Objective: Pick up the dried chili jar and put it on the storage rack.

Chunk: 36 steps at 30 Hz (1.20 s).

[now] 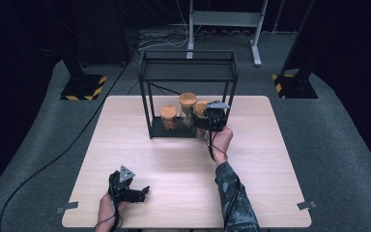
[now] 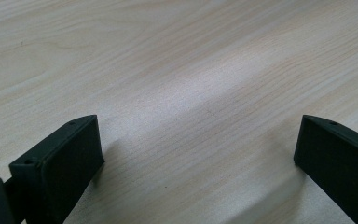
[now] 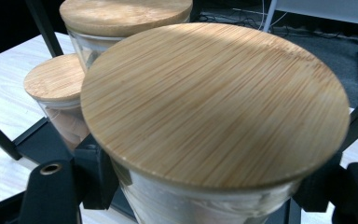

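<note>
A glass jar with a round bamboo lid (image 3: pixel 214 102) is gripped between the black jaws of my right gripper (image 3: pixel 205 196), which press on its glass body just under the lid. In the high view this jar (image 1: pixel 200 108) is at the right end of the lower shelf of a black metal rack (image 1: pixel 188 65), with my right gripper (image 1: pixel 206 123) shut on it from the near side. My left gripper (image 1: pixel 142 192) rests low near the table's front left. Its jaws (image 2: pixel 198 154) stand wide apart over bare wood.
Two more lidded jars stand on the rack's lower shelf: a tall one (image 1: pixel 187 99) (image 3: pixel 126 14) in the middle and a short one (image 1: pixel 169 112) (image 3: pixel 56 77) at the left. The rack's thin black posts (image 1: pixel 148 108) frame them. The light wooden table (image 1: pixel 270 183) spreads around.
</note>
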Available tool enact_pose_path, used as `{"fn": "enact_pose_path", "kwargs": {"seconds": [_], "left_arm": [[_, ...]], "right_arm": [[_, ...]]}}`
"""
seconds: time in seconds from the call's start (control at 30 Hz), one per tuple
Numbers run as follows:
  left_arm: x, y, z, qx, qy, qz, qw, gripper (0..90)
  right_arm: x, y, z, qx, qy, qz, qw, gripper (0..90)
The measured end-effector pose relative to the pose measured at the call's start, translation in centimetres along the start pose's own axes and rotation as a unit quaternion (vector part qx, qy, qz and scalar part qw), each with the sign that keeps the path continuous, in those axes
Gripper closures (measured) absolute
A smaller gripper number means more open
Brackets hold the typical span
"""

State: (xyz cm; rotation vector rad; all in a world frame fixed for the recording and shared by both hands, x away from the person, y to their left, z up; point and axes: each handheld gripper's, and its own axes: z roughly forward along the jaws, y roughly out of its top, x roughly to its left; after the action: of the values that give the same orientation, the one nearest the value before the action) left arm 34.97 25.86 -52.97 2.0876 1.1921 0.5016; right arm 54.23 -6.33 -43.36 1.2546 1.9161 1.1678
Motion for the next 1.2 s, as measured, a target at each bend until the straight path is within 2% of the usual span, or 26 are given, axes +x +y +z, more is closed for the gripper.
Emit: {"fn": "enact_pose_path", "kwargs": {"seconds": [0.33, 1.2], "left_arm": [[0.0, 0.0, 0.0, 0.0, 0.0, 0.0, 1.0, 0.3], [0.0, 0.0, 0.0, -0.001, 0.0, 0.0, 1.0, 0.3]], "right_arm": [[-0.1, 0.0, 0.6, -0.009, -0.005, 0.005, 0.9999, 24.4], [0.0, 0.1, 1.1, -0.013, -0.014, 0.01, 0.9998, 24.3]]}}
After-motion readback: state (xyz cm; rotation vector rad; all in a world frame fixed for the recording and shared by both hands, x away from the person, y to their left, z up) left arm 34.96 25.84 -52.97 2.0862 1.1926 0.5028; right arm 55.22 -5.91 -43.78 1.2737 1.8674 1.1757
